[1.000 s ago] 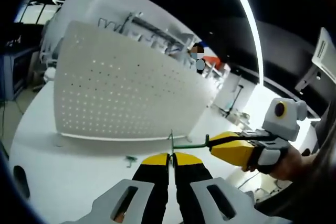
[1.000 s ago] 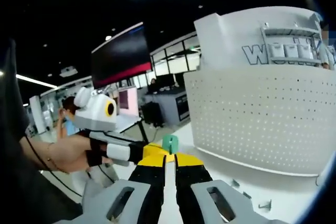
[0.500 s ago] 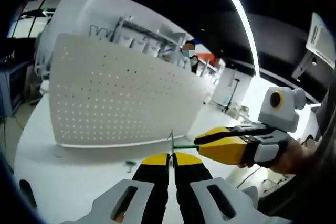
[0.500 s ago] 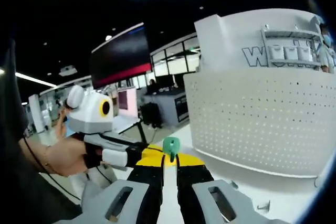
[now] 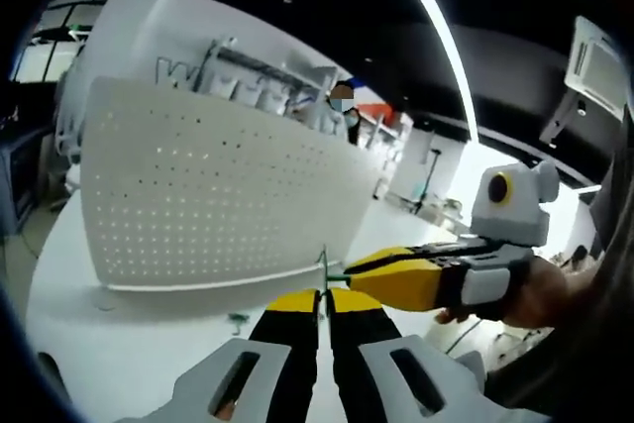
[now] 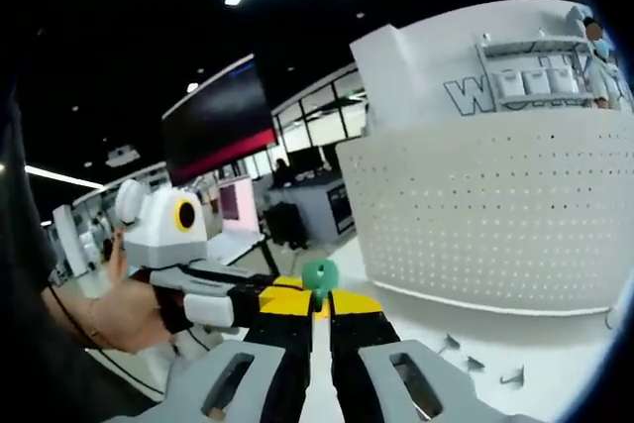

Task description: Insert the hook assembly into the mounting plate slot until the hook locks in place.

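Perforated panel (image 5: 218,200) stands on table (image 5: 129,344), hooks (image 6: 475,359) before it.

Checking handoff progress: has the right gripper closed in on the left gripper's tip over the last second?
Yes. In the left gripper view the right gripper has slid along the green rod toward the left gripper.

right gripper (image 5: 352,276) closer in from right of frame, its tips now beside left gripper (image 5: 323,296), green rod between them covered

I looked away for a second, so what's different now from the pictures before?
The right gripper has slid in along the green rod until its tips almost meet the left gripper. Both stay shut, the left on the thin metal hook piece, the right on the green-capped piece. Nothing was let go. The white pegboard stays standing on the table, with no hook in it.
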### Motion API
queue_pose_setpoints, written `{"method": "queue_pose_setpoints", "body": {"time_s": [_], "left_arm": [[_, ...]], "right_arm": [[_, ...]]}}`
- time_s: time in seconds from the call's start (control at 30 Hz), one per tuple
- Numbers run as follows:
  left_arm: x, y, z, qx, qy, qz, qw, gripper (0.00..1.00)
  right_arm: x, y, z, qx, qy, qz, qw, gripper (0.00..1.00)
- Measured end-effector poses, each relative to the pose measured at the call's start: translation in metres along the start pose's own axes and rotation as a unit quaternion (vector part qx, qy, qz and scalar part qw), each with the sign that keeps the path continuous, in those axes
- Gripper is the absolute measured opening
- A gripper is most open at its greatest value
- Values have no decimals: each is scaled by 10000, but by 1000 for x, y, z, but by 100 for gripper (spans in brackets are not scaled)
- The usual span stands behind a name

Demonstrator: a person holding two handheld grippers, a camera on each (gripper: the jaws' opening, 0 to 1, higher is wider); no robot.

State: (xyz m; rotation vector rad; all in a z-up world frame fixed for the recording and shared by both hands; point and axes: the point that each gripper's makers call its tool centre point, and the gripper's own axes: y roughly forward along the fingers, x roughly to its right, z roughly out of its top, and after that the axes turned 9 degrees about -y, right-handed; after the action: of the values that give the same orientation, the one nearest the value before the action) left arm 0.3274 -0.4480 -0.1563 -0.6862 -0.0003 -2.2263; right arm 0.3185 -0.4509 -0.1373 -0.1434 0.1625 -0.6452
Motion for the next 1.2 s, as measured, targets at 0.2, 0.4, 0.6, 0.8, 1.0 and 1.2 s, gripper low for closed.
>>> {"method": "queue_pose_setpoints", "body": {"time_s": [0.2, 0.4, 0.6, 0.8, 1.0, 1.2], "left_arm": [[-2, -1, 2, 24, 106, 65, 9999, 2], [-2, -1, 4, 68, 170, 137, 9997, 2], [2, 2, -3, -58, 353, 167, 9992, 2], [0, 1, -3, -31, 209, 176, 9996, 2], [-3, 0, -7, -118, 240, 212, 9994, 3], [-5, 1, -14, -173, 139, 61, 9997, 4]], "right_arm": [[-1, 1, 2, 70, 199, 16, 9998, 2], [-1, 1, 3, 96, 229, -28, 9997, 2], [0, 1, 2, 93, 47, -74, 9999, 1], [0, 2, 1, 67, 120, -76, 9999, 1], [-1, 3, -5, -56, 130, -33, 9999, 0], [0, 4, -11, -161, 117, -15, 9998, 0]]}}
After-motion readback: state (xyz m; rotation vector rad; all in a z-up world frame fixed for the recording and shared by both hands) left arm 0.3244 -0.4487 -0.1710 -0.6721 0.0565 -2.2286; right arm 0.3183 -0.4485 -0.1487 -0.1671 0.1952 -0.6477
